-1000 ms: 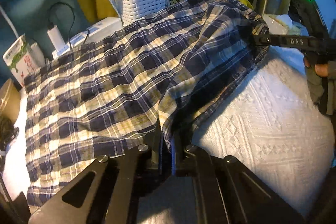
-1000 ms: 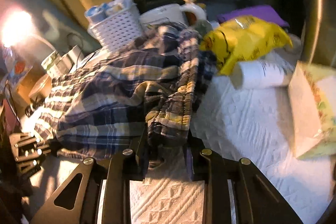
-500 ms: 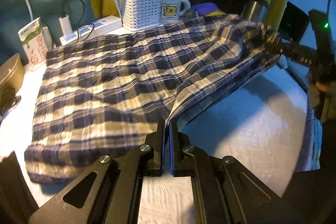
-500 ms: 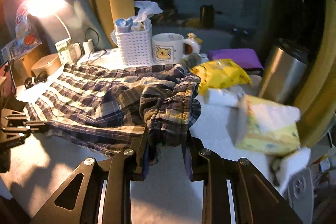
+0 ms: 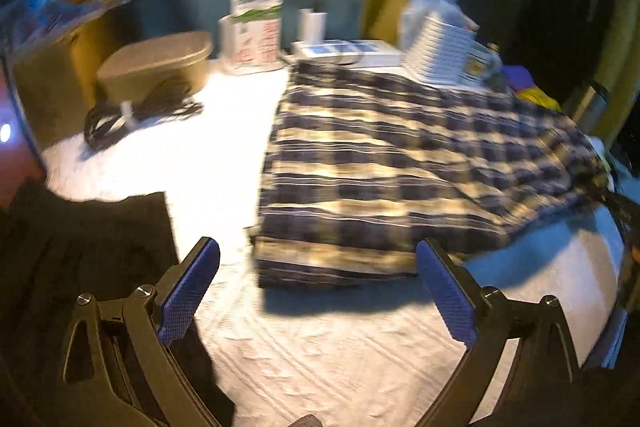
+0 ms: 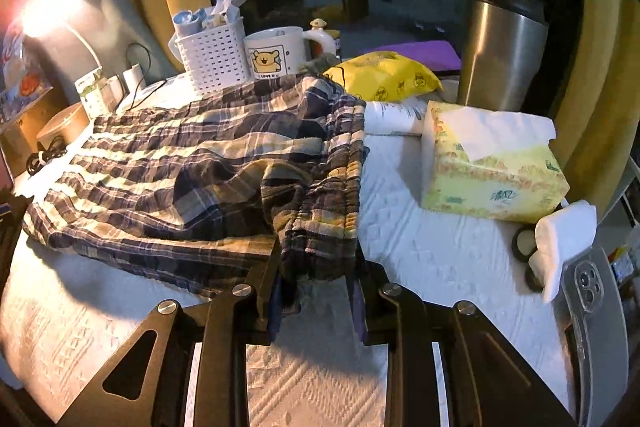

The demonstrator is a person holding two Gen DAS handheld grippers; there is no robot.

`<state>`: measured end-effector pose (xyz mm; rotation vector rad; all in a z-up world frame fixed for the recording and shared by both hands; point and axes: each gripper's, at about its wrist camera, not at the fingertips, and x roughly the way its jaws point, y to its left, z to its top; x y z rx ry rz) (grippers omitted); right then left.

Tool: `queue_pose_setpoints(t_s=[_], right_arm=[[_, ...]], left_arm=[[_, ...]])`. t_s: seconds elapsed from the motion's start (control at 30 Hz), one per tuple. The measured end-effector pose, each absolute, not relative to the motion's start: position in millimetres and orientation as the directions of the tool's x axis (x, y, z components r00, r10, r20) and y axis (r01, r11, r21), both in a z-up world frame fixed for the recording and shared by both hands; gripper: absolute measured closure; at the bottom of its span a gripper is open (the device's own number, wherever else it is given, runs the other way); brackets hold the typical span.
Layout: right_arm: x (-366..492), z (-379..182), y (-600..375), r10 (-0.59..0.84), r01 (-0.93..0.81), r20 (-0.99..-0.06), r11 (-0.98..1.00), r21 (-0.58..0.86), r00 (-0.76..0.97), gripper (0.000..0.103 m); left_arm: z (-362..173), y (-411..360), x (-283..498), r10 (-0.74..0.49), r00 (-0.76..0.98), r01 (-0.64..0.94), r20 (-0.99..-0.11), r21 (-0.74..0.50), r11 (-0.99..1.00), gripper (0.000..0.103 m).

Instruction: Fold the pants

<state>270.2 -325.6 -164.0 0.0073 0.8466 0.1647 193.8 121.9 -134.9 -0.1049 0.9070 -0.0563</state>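
The plaid pants lie flat on the white textured cloth, hem end nearest in the left wrist view. My left gripper is open and empty, just short of the hem, its blue pads wide apart. In the right wrist view the pants stretch away to the left, and my right gripper is shut on the bunched waistband, held low over the cloth.
At the back stand a white basket, a bear mug, a yellow bag and a steel tumbler. A tissue box sits right of the waistband. A brown lidded box, cables and a carton stand at the far left.
My left gripper has let go of the pants, opened wide and swung left. The pants now lie flat. My right gripper still holds the waistband, lower than before.
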Motion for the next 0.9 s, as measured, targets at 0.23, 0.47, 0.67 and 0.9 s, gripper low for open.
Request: queue_pose_setpoints(t_s=[0.23, 0.47, 0.67, 0.9], right_arm=[[275, -167, -326, 0.138, -0.132, -0.750, 0.989, 0.068, 0.647, 0.065], [278, -170, -330, 0.129, -0.109, -0.747, 0.991, 0.076, 0.652, 0.031], [282, -178, -325, 0.149, -0.128, -0.752, 0.988, 0.086, 0.642, 0.032], [297, -185, -320, 0.223, -0.193, -0.761, 0.972, 0.130, 0.610, 0.075]], left_arm=[[-161, 131, 224, -0.135, 0.559, -0.010, -0.818, -0.170, 0.985, 0.006], [-171, 119, 238, -0.146, 0.538, 0.061, -0.830, -0.134, 0.989, 0.058], [-167, 117, 236, -0.158, 0.511, 0.078, -0.845, -0.137, 0.987, 0.097], [-161, 124, 225, -0.128, 0.496, 0.046, -0.859, -0.121, 0.992, 0.098]])
